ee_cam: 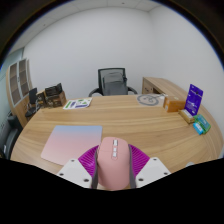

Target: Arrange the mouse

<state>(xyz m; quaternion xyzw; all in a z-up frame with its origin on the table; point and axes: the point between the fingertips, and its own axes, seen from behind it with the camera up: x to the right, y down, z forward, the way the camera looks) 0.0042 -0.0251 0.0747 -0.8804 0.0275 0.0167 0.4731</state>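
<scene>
A pink mouse (113, 164) sits between my two fingers, its front end pointing away from me. My gripper (113, 162) is shut on the mouse; the magenta pads (88, 160) press on its left and right sides. The mouse is held above the near edge of a wooden table (130, 122). A pale pink and blue mouse mat (70, 142) lies on the table just ahead of the left finger.
A black office chair (114, 81) stands behind the table. A purple card (194, 96) stands on a box at the right, with a teal object (201, 125) nearer. Papers (77, 102) and a round object (149, 100) lie at the far side. Chairs stand at the left.
</scene>
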